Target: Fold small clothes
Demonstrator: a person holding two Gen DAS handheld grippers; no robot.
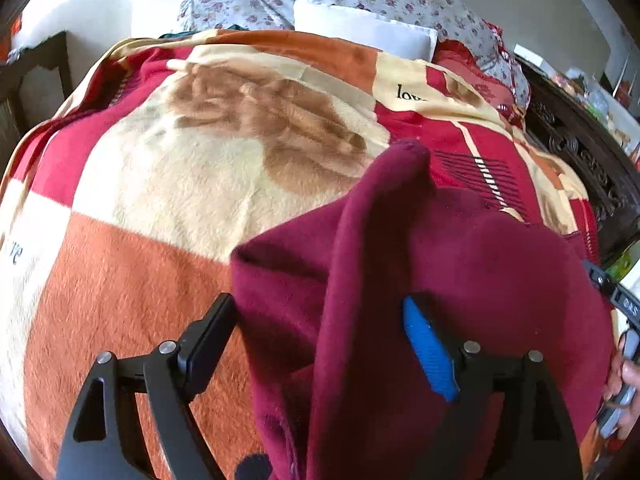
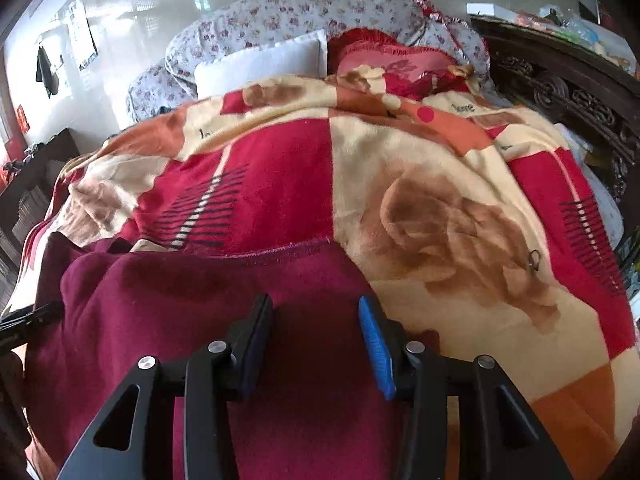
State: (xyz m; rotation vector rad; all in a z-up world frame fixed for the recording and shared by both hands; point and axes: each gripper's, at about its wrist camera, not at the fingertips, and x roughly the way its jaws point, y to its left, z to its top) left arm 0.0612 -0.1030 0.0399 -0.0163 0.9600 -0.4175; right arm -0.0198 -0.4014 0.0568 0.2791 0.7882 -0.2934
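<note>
A maroon fleece garment (image 1: 460,264) lies on a patterned blanket (image 1: 168,184) on a bed. In the left wrist view a raised fold of it stands between my wide-spread fingers. My left gripper (image 1: 320,336) is open, with cloth between the jaws but not pinched. In the right wrist view the garment (image 2: 208,300) lies flatter at the lower left, its far hem straight. My right gripper (image 2: 316,340) is open just above it. The other gripper's tip (image 2: 28,320) shows at the left edge.
A white pillow (image 2: 264,66) and floral pillows (image 2: 288,12) lie at the bed's head. A dark carved wooden headboard (image 2: 568,92) runs along the right. A red fringed cushion (image 2: 396,64) lies by the pillows. A dark chair (image 1: 36,72) stands at left.
</note>
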